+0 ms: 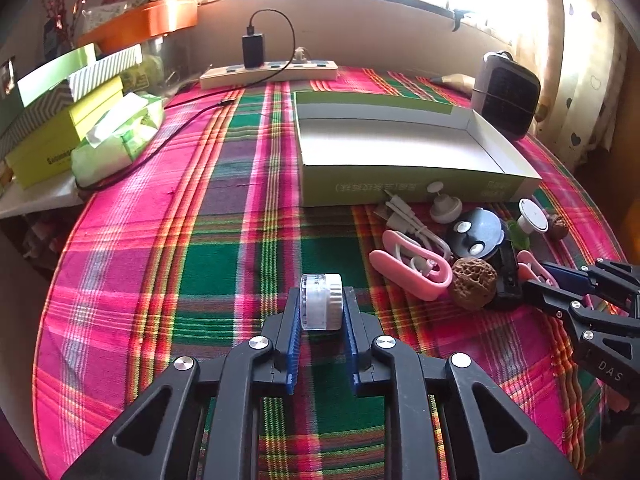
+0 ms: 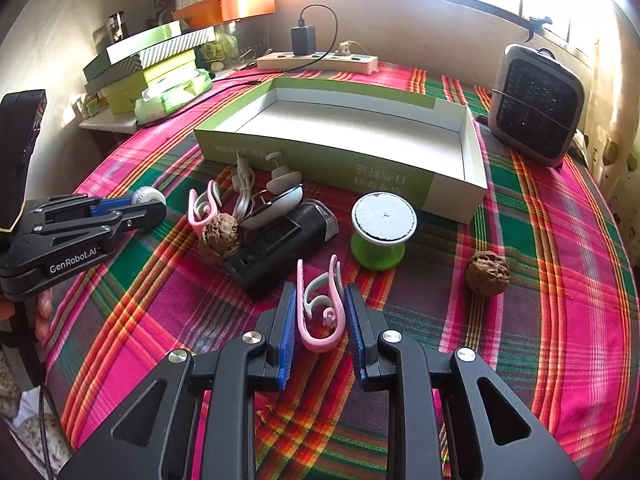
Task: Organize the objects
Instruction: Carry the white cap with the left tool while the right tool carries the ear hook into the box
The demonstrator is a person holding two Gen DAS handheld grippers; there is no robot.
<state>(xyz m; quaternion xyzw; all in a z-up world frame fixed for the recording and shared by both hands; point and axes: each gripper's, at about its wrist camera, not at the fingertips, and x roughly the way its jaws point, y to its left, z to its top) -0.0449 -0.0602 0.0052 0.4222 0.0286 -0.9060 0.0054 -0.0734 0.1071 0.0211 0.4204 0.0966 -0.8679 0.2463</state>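
In the left wrist view my left gripper (image 1: 322, 298) is shut on a small round white and clear jar (image 1: 321, 312), just above the plaid tablecloth. In the right wrist view my right gripper (image 2: 320, 292) is shut on a pink clip (image 2: 316, 342), its blue pads pressing both sides. An open green and white box (image 2: 360, 128) lies beyond them with nothing showing inside. In front of the box lie a second pink clip (image 2: 204, 208), a walnut (image 2: 220, 236), a black device (image 2: 276, 244), a green spool (image 2: 382, 228) and another walnut (image 2: 486, 272).
A grey fan heater (image 2: 536, 108) stands at the back right. A power strip (image 2: 320, 62) with a charger runs along the far wall. Stacked boxes (image 1: 60, 128) and a tissue pack (image 1: 116, 136) fill the left. A white cable (image 1: 404, 216) lies by the box.
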